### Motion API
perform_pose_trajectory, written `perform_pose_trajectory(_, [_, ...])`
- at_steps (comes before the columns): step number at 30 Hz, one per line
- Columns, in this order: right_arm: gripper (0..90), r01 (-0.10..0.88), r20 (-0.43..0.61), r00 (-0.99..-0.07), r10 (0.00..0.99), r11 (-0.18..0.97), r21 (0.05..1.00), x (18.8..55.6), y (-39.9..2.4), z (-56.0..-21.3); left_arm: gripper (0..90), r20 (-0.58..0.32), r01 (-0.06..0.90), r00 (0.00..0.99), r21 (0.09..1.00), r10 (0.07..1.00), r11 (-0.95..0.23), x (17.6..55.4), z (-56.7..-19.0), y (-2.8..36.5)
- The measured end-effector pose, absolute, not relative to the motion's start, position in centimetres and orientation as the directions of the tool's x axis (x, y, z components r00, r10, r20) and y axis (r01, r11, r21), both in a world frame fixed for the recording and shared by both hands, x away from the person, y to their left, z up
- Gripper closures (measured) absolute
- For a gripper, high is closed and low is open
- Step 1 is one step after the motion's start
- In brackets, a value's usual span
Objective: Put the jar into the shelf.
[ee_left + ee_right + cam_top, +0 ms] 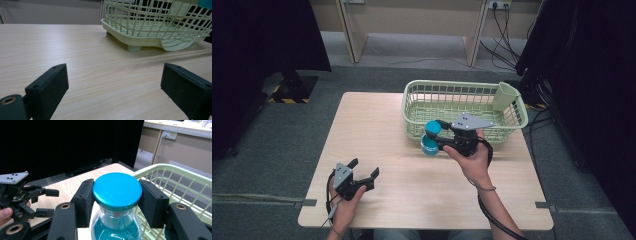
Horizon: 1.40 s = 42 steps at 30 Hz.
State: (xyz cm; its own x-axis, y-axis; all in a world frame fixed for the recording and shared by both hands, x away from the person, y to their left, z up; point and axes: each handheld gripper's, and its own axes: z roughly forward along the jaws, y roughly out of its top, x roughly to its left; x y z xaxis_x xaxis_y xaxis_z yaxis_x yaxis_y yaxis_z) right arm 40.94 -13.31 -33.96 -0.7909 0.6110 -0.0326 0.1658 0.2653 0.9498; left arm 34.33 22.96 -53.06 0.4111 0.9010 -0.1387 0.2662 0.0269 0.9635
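A clear bottle with blue liquid point(113, 231) and a round blue cap point(117, 188) hangs above the table just in front of the pale green basket point(462, 102). My right gripper point(438, 135) is shut on the cap, one black pad on each side of it; from above, the bottle point(430, 146) shows at the basket's near left corner. My left gripper point(364, 173) rests low over the table's front left, jaws wide open with nothing between them point(113, 85). The right gripper view also takes in the left gripper point(41, 202) farther off.
The basket point(150, 32) stands at the table's back right, with a pale green cup holder point(506, 95) hooked in its far right corner. Bare wooden table point(402, 190) lies between the two hands. Dark curtains flank the table, and cables run along the floor at the back right.
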Motion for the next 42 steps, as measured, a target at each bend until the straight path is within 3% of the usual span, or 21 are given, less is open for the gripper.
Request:
perform_pose_trajectory(23, [48.4, 0.126, -0.071, -0.767, 0.638, 0.258, 0.958, 41.4, -14.1, -30.8, 6.9, -0.139, 0.266, 0.411, 0.964, 0.901, 0.027, 34.3, -53.1, 23.0])
perform_pose_trajectory(42, [48.4, 0.167, -0.071, -0.702, 0.709, 0.261, 0.951, 44.1, -15.5, -28.9, 6.9, -0.141, 0.267, 0.413, 0.963, 0.9, 0.029, 34.4, -53.1, 23.0])
